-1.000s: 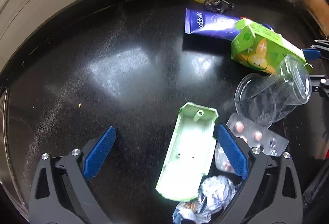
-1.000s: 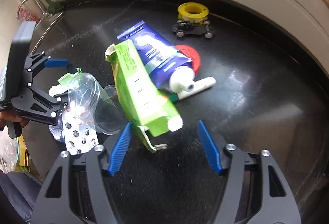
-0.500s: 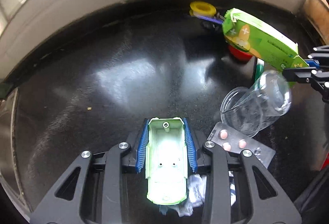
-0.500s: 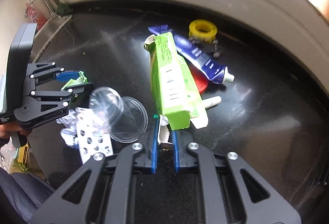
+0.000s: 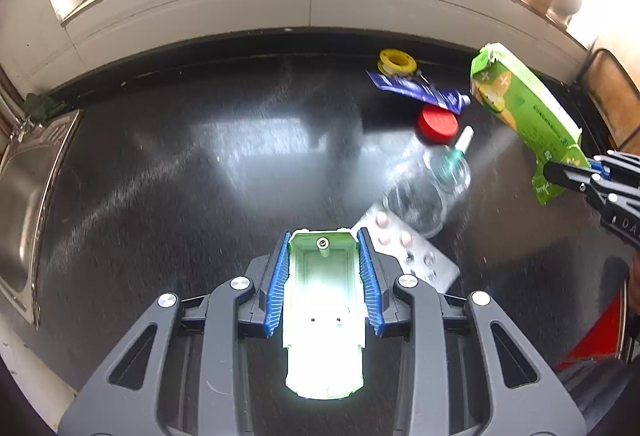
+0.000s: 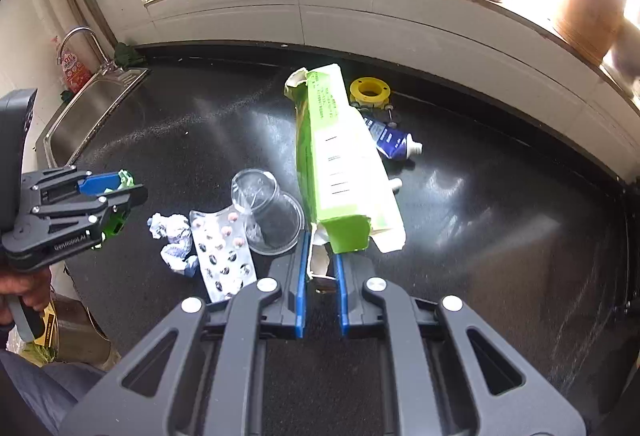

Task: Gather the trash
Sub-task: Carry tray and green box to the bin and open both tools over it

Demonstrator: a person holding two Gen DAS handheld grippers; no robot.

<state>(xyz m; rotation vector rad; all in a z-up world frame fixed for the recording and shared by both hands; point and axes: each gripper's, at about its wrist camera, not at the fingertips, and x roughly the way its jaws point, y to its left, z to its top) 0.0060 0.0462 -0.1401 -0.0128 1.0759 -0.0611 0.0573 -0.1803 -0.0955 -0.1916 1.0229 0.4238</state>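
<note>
While both tools hold trash, the step in hand looks like carrying it off to a bin not in view.

Left tool [image 5: 325, 278]: closed on the pale green tray [image 5: 324, 320], pads along its two long sides, lifted off the surface [image 5: 200, 163].
Right tool [image 6: 319, 290]: pinched narrow on the torn end of the green carton [image 6: 340, 171], which juts out long ahead, clear of the surface.
Left behind: cup [image 6: 266, 209], blister pack [image 6: 222, 252], crumpled paper [image 6: 174, 240] near the front edge; tube [image 6: 390, 139], yellow spool [image 6: 370, 89] toward the back edge.
Doing it well: keep the carton level, since the pinched flap may tear or slip; swing it wide of the cup.
</note>
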